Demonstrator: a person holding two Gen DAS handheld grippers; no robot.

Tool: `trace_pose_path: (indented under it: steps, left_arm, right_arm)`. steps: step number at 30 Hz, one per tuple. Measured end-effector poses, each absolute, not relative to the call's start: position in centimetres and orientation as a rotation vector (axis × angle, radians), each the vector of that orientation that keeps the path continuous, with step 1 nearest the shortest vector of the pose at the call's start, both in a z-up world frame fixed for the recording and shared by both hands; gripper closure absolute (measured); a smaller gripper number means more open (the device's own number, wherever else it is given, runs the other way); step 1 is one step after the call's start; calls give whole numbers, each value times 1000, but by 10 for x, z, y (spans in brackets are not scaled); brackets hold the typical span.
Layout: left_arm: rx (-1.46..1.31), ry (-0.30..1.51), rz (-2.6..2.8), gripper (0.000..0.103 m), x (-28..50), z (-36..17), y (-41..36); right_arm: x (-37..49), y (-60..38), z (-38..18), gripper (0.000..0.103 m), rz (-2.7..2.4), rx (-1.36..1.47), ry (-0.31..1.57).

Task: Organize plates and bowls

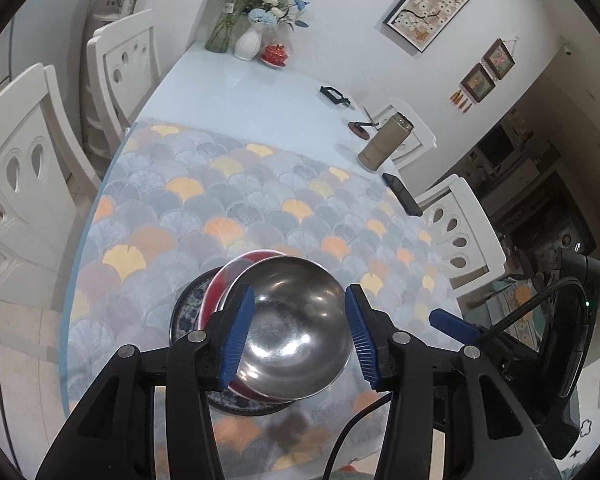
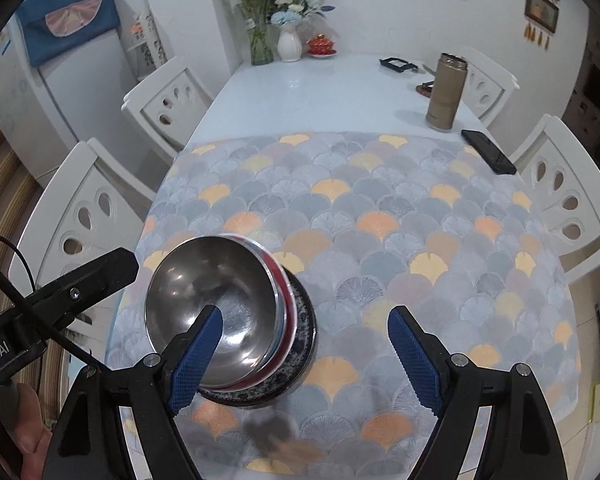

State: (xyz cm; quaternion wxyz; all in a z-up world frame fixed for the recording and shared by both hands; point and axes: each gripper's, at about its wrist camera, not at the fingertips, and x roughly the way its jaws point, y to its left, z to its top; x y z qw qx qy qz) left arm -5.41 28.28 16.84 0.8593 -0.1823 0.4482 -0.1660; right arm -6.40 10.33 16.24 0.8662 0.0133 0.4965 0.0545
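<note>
Fingers flank steel bowl atop plates.

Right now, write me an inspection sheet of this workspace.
Surface: table with fan-patterned mat.
Job's things: steel bowl stacked on red dish and blue-patterned plate.
Clutter: thermos, phone, vases, red cup.
Grippers: left gripper fingers straddle the bowl, apparently not gripping; right gripper open, empty.
Cables: black cable at the right gripper.
Surroundings: white chairs, framed pictures.
</note>
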Motion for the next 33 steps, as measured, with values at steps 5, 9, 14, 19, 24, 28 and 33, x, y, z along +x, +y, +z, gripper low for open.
trace_pose_path:
  steps: [5,9,14,19,24,28,33]
  left_arm:
    - [-405,964,-340,56,-52,162,288]
    - [-405,966,-339,56,-51,162,288]
    - [-394,976,-345,56,-50,160,283]
    - [-384,977,-350,56,-47,160,279]
    - [-382,975,-348,55,-46,162,276]
    - [-383,979,-349,54,-45,162,276]
    - [-382,979,-347,53,-44,162,275]
  right_arm:
    - [-62,109,155,20,132,36,1066]
    - [-60,110,156,20,132,27,1064]
    - [-55,108,150,20,127,39,1095]
    - [-53,105,147,20,129,49,1112]
    - [-52,103,148,20,130,45,1105]
    - [-51,101,148,20,134,53,1115]
    - [-51,100,148,20,140,59,1118]
